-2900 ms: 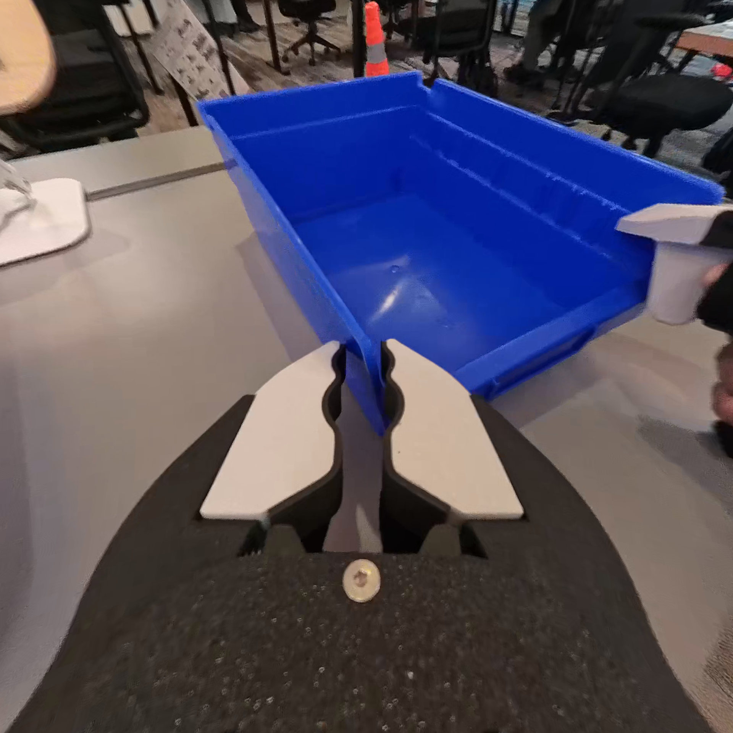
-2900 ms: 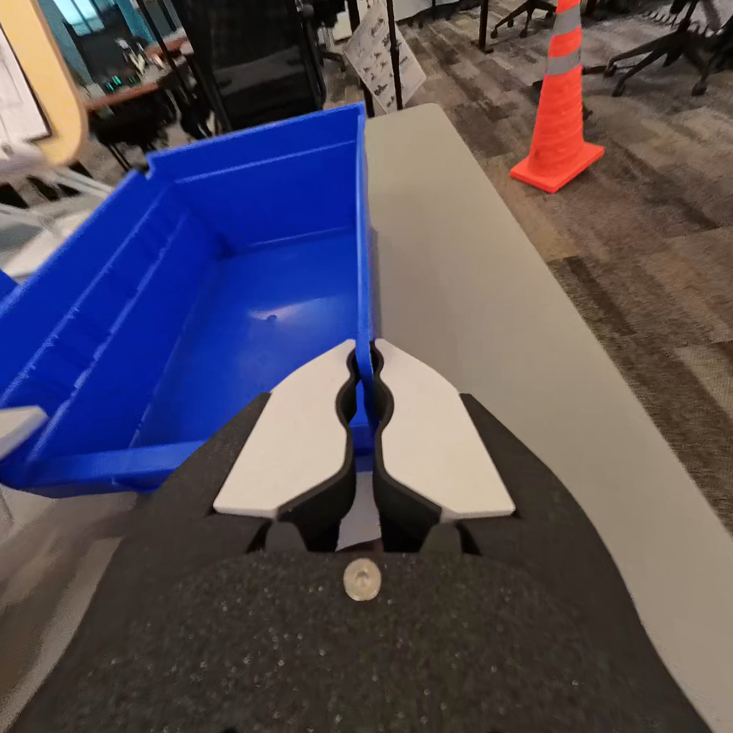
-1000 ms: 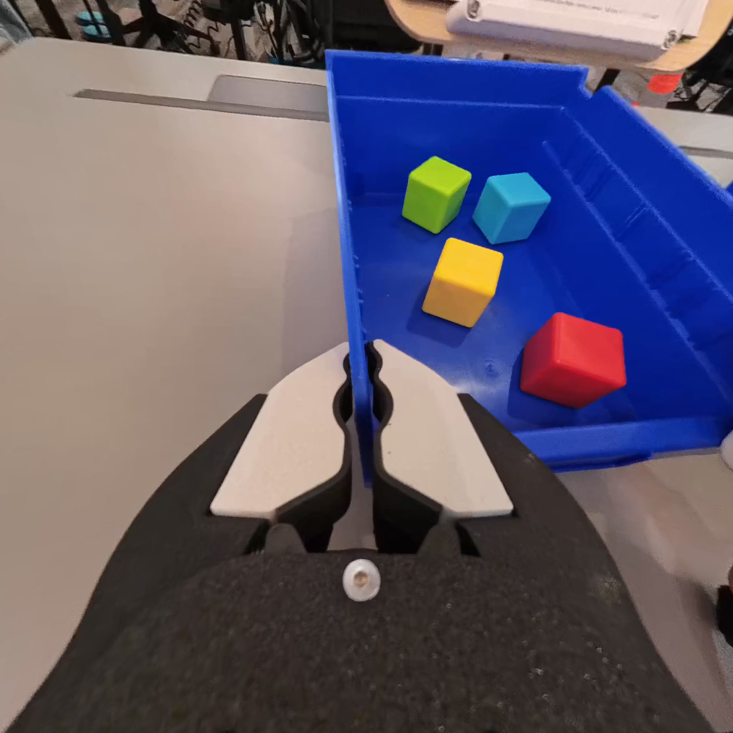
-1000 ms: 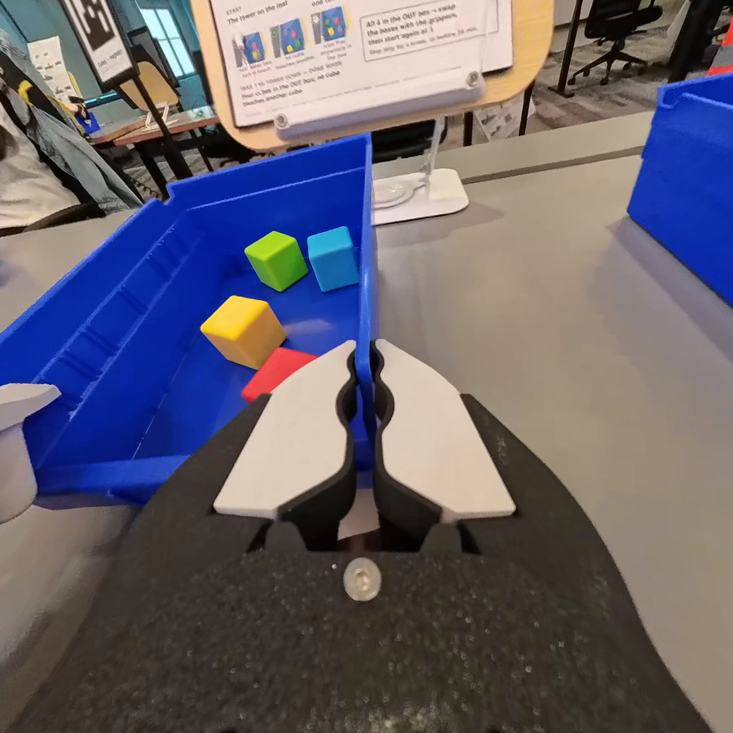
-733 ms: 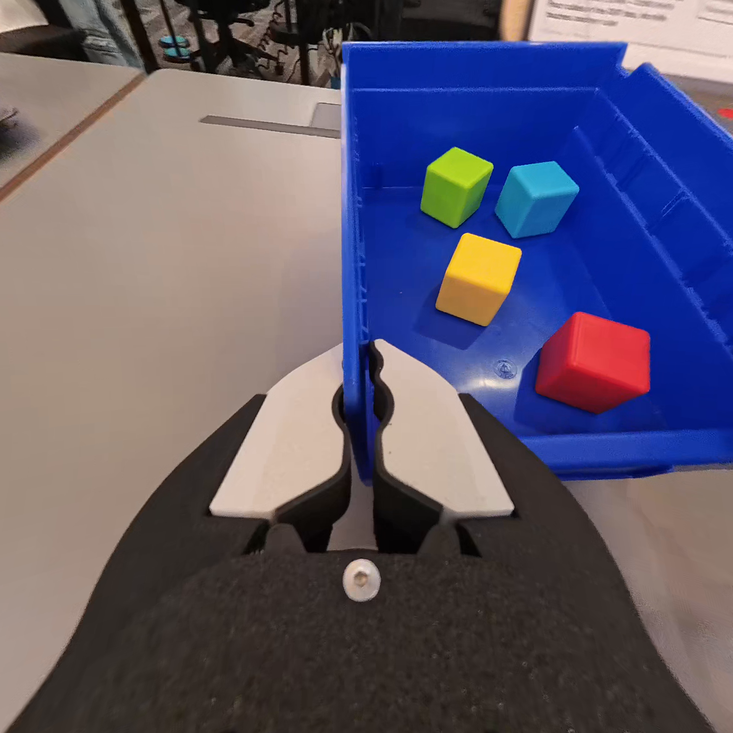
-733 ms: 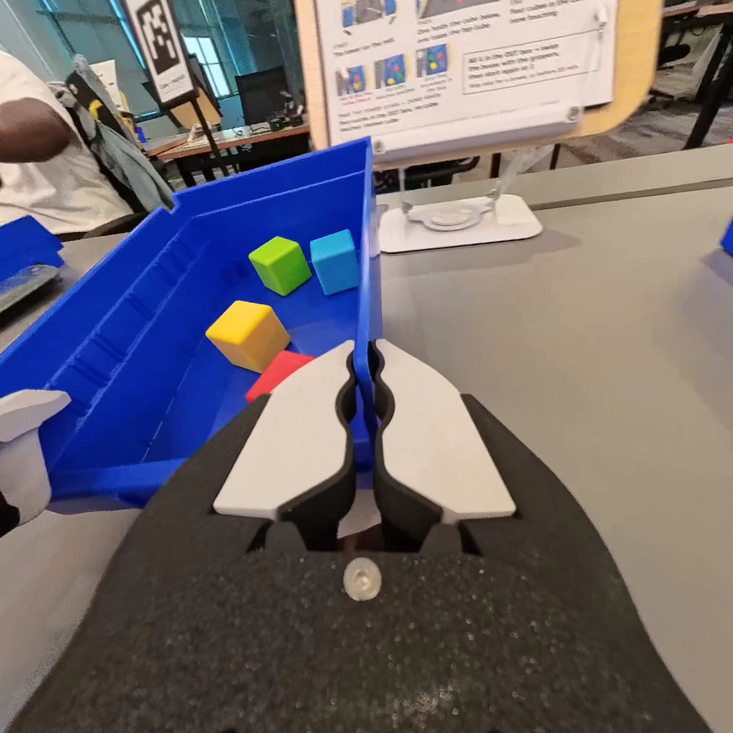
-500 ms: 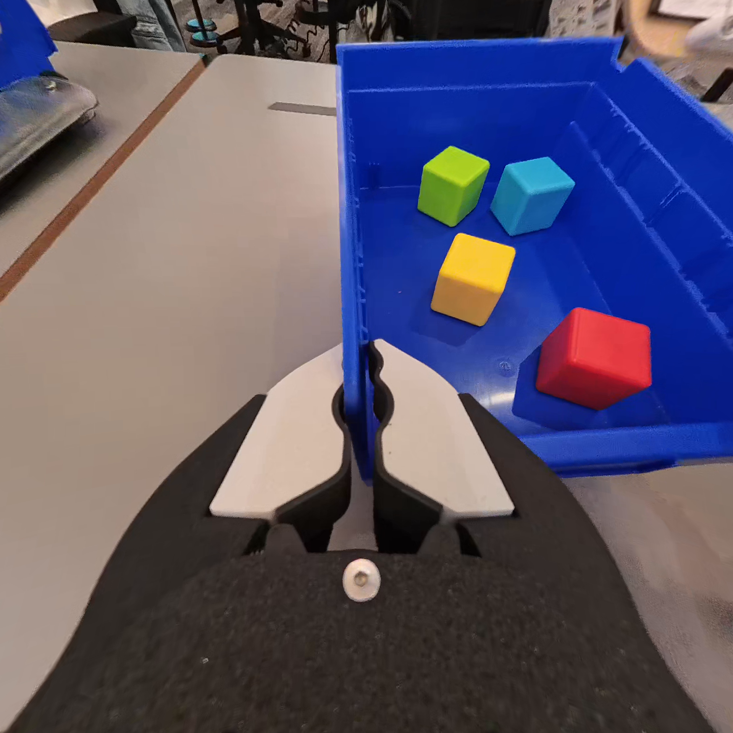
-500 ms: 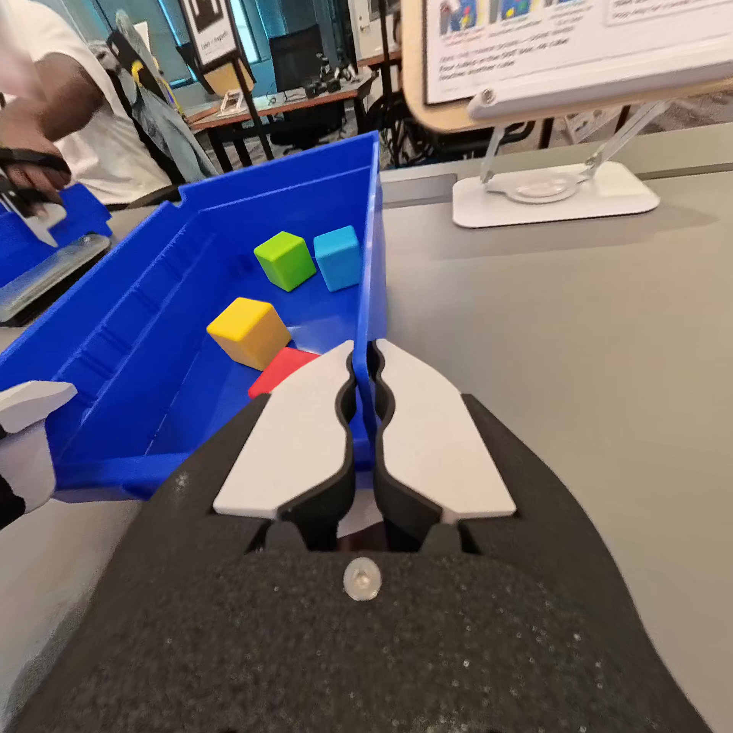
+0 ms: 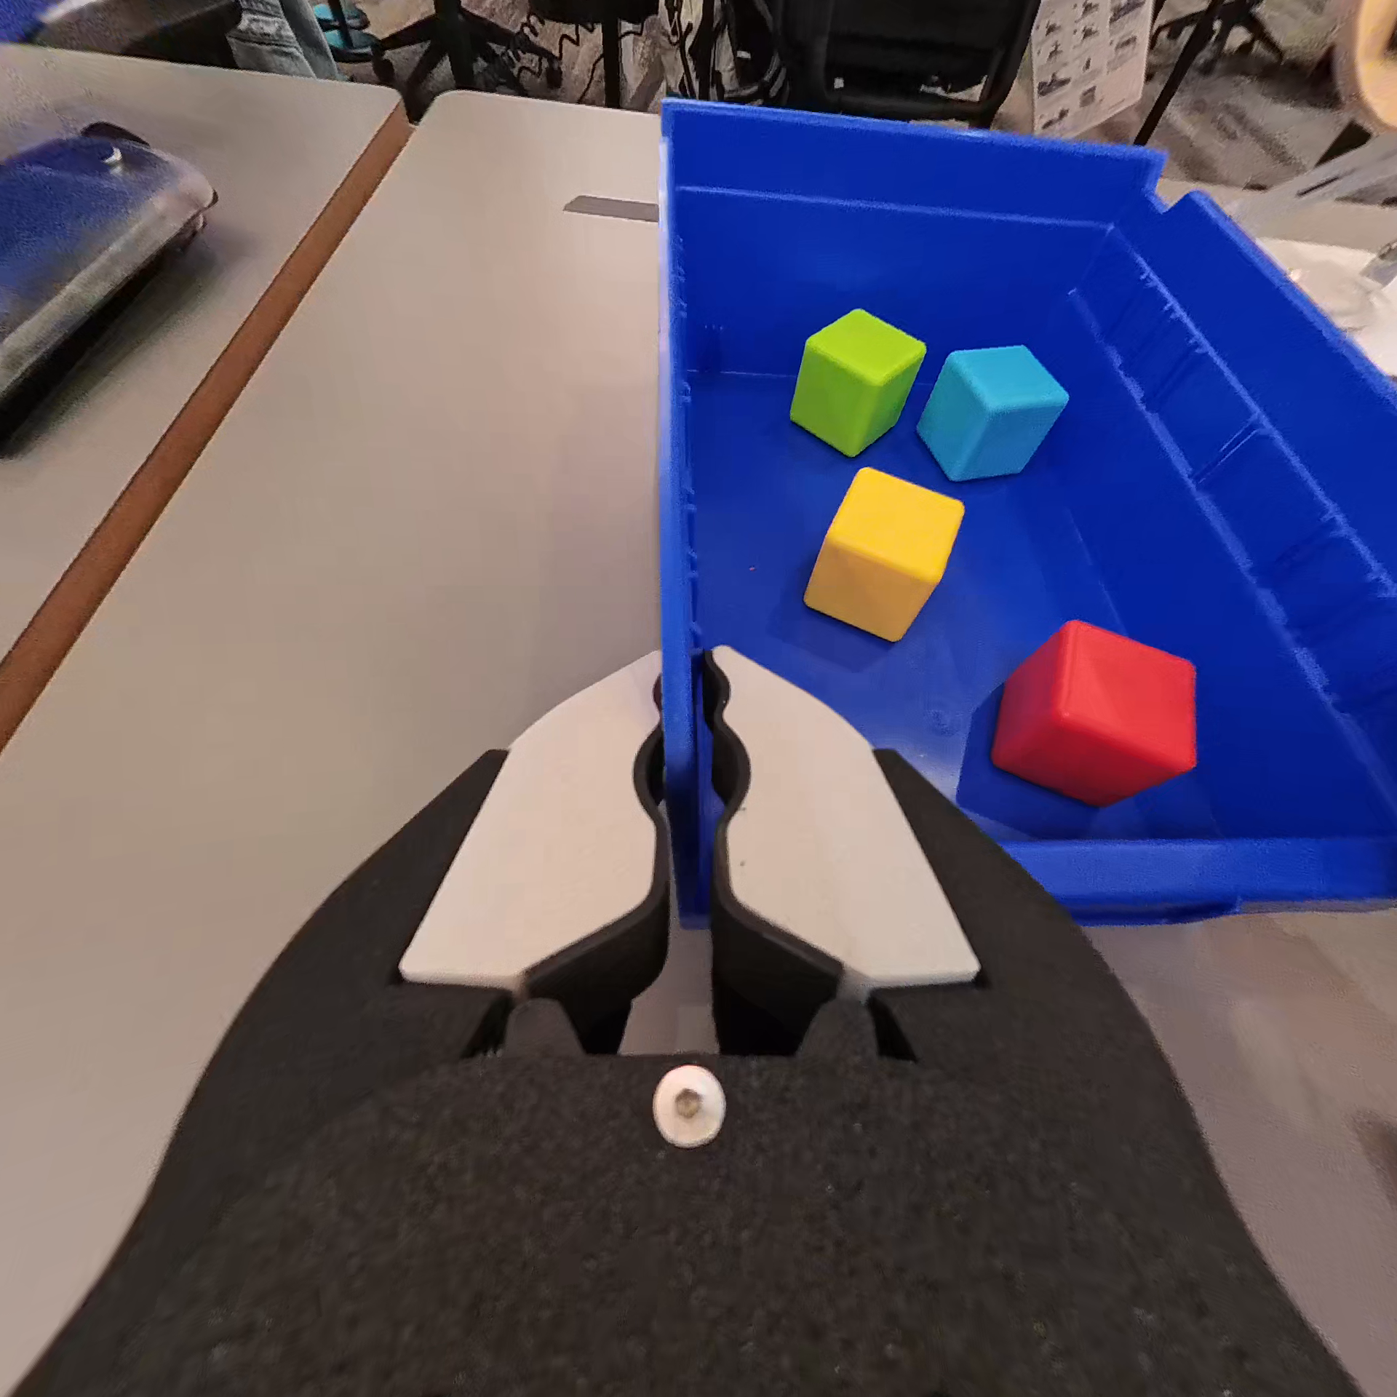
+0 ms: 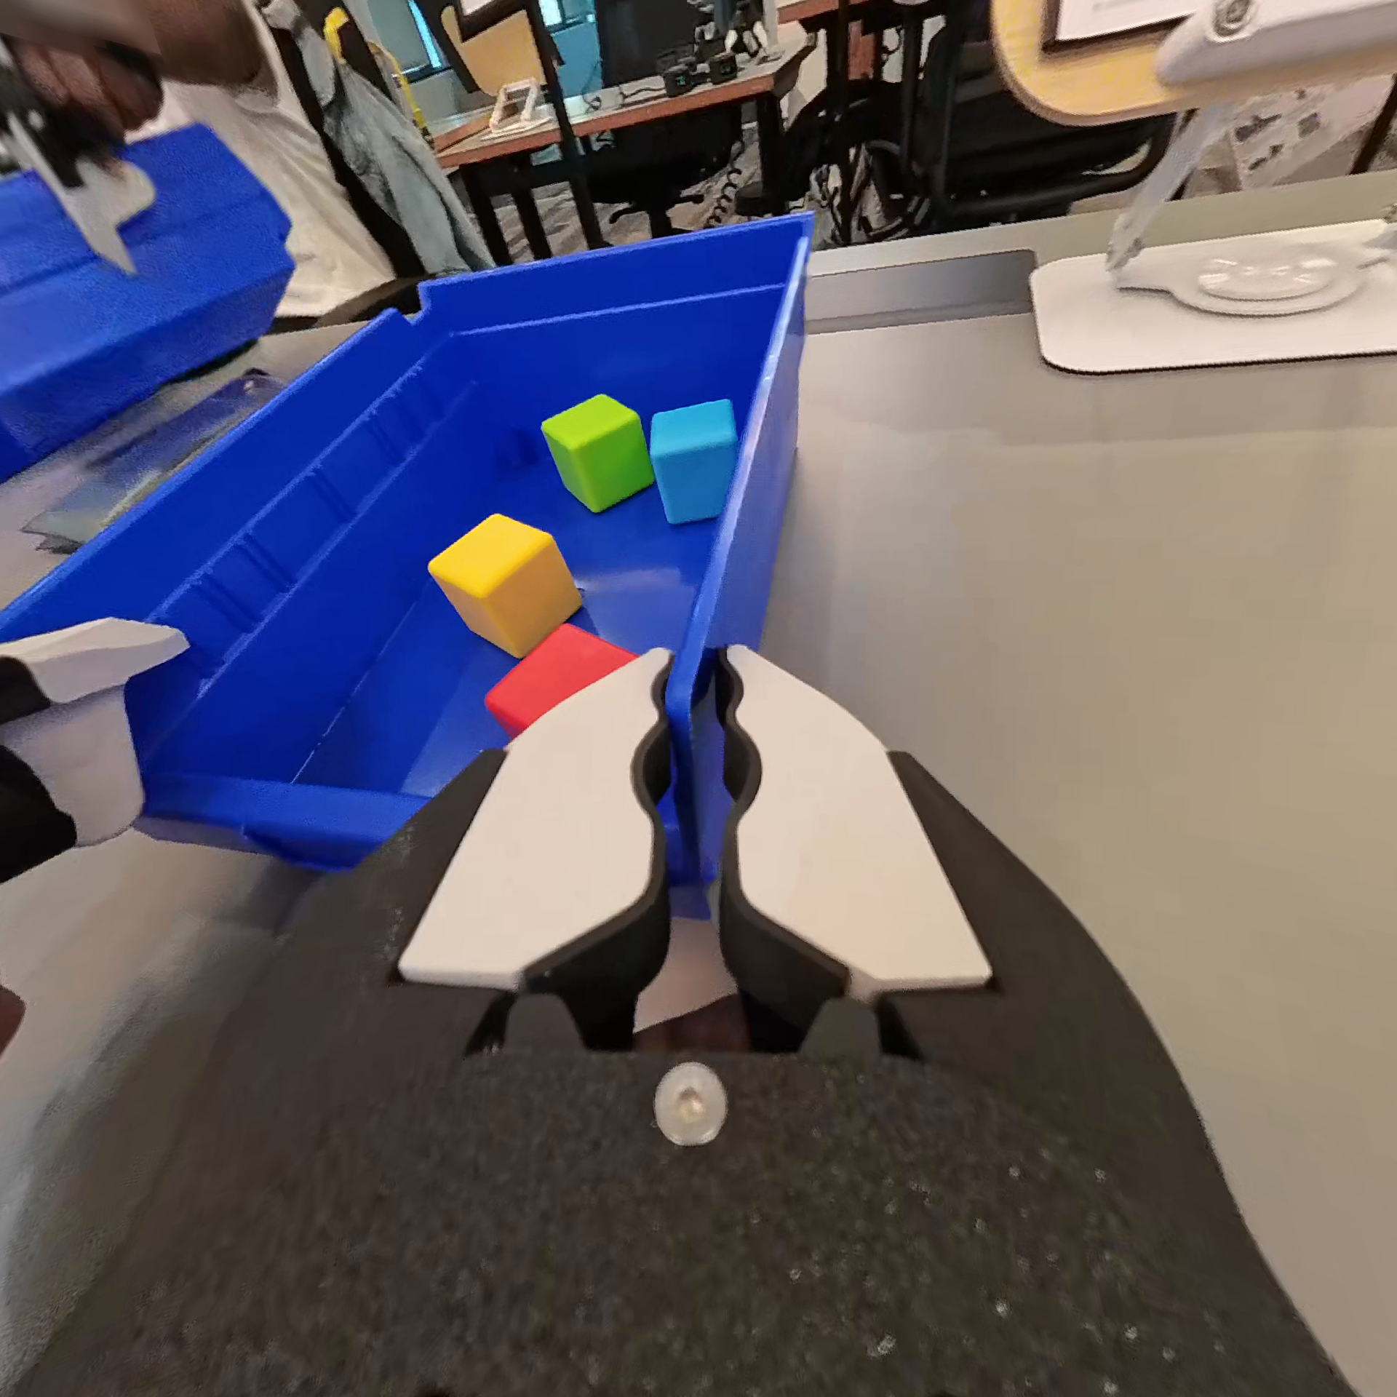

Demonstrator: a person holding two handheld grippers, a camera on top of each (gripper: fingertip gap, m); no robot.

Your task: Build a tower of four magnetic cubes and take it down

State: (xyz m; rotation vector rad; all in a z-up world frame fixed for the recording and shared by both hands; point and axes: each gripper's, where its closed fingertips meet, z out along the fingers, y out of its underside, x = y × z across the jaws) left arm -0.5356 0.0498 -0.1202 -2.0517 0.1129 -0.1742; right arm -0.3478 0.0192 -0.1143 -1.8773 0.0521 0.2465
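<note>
A blue bin (image 9: 676,453) holds a green cube (image 9: 854,382), a cyan cube (image 9: 990,412), a yellow cube (image 9: 881,552) and a red cube (image 9: 1096,714), all lying apart on its floor. My left gripper (image 9: 684,665) is shut on the bin's left wall near the front corner. My right gripper (image 10: 693,661) is shut on the bin's right wall (image 10: 763,423). The right wrist view shows the green (image 10: 597,451), cyan (image 10: 694,459) and yellow (image 10: 503,582) cubes. The red cube (image 10: 556,673) is partly hidden behind my right gripper's left finger. A finger of my left gripper (image 10: 83,650) shows at the bin's far corner.
The bin is over a grey table (image 9: 378,529). A white stand base (image 10: 1225,317) sits at the back right. A second blue bin (image 10: 136,302) stands on the neighbouring table to the left, with a person (image 10: 332,151) behind it. Chairs and desks fill the background.
2.9 s ago both grippers held an empty blue bin; they now hold the bin with the cubes. Over the last second both views swung left with the bin. The cubes stayed put.
</note>
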